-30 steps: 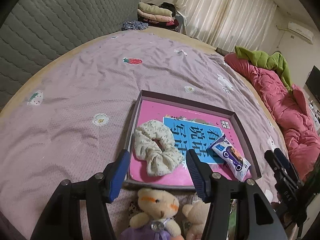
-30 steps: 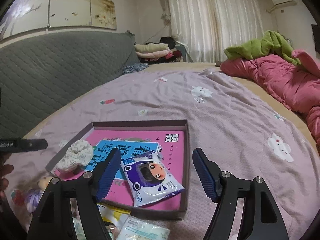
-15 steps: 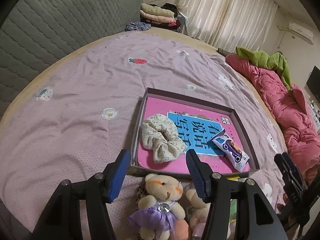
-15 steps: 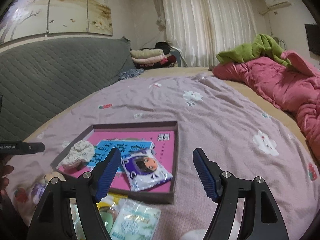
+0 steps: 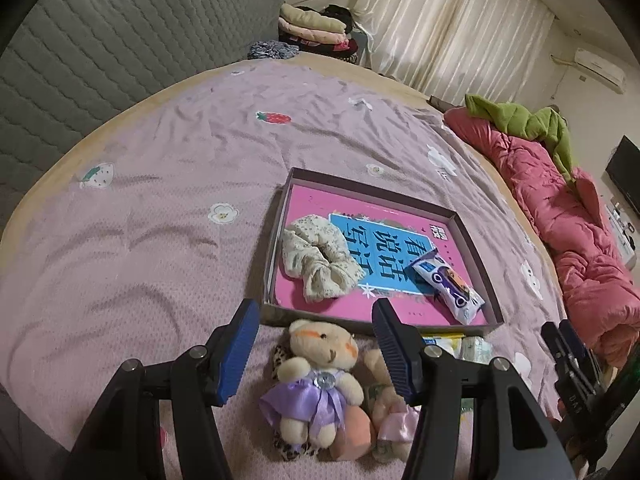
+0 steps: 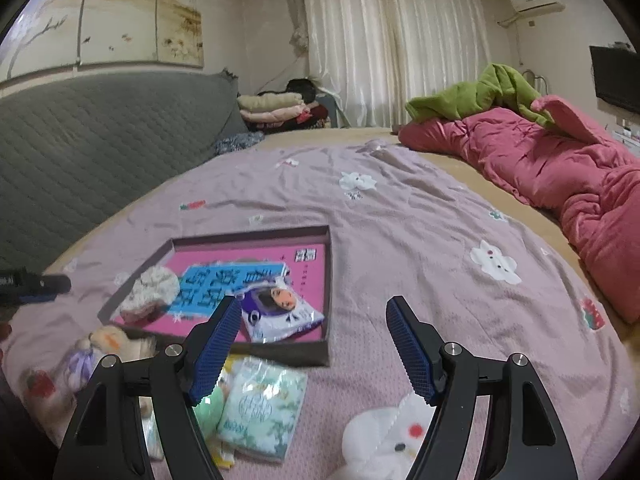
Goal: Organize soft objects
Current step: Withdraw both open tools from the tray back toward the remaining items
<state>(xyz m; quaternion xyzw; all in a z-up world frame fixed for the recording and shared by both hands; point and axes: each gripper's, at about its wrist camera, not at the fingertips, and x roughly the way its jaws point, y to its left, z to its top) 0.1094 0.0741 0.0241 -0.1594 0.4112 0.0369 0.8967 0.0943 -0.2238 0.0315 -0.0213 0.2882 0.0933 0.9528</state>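
A shallow pink tray lies on the bed and holds a cream scrunchie and a purple snack packet; the tray also shows in the right wrist view. A teddy bear in a purple dress lies in front of the tray, next to a second small plush. My left gripper is open and empty above the bear. My right gripper is open and empty above the sheet, near a green tissue pack and a white plush.
The lilac bedsheet covers the bed. A pink quilt with a green garment lies along the right side. A grey padded headboard stands at the left, folded clothes at the far end.
Both grippers have pulled back from the tray toward the bed's near edge. The bear, the tissue pack and the white plush have come into view. Both stay open.
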